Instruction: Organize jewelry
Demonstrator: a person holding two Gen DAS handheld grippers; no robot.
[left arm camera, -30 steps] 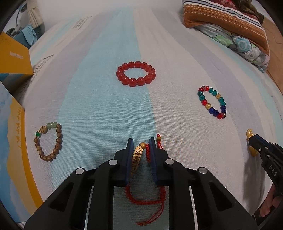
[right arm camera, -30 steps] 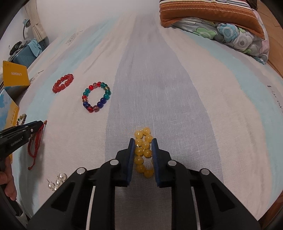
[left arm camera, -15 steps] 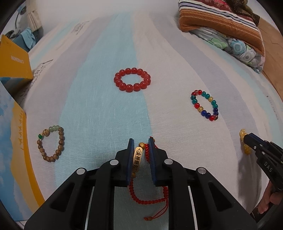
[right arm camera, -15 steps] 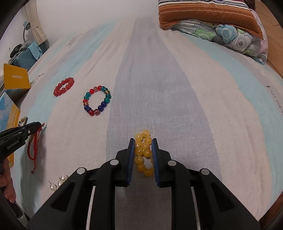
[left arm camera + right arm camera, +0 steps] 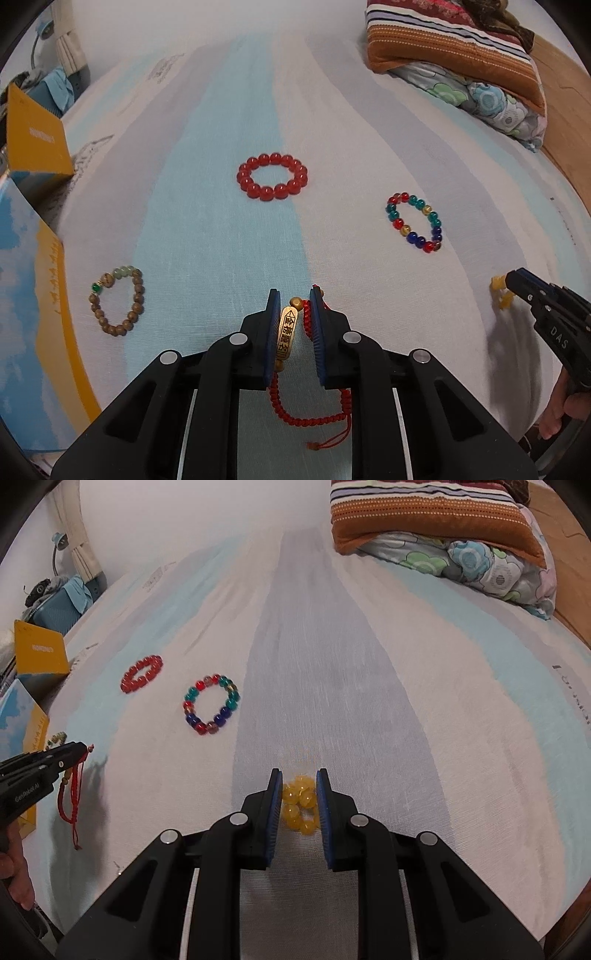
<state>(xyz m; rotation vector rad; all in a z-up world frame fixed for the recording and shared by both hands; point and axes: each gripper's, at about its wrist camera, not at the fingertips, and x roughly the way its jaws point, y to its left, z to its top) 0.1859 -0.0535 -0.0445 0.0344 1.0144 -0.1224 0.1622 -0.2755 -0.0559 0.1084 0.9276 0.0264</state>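
Observation:
My left gripper (image 5: 294, 295) is shut on a red cord bracelet (image 5: 309, 402) with a gold tag (image 5: 285, 334); the cord hangs below the jaws, lifted off the bed. It also shows in the right wrist view (image 5: 70, 794). My right gripper (image 5: 299, 775) is shut on a yellow bead bracelet (image 5: 300, 806), squeezed flat between the blue pads. On the striped bedsheet lie a red bead bracelet (image 5: 272, 176), a multicoloured bead bracelet (image 5: 415, 221) and a brown wooden bead bracelet (image 5: 118, 300).
A yellow box (image 5: 35, 138) and a blue-and-yellow box (image 5: 26, 295) stand at the bed's left edge. Striped and floral pillows (image 5: 465, 62) lie at the far right. A wooden bed frame (image 5: 569, 110) runs along the right side.
Both grippers have risen a little with their bracelets. The red cord now hangs clear of the sheet. The yellow beads sit bunched tighter between the right pads.

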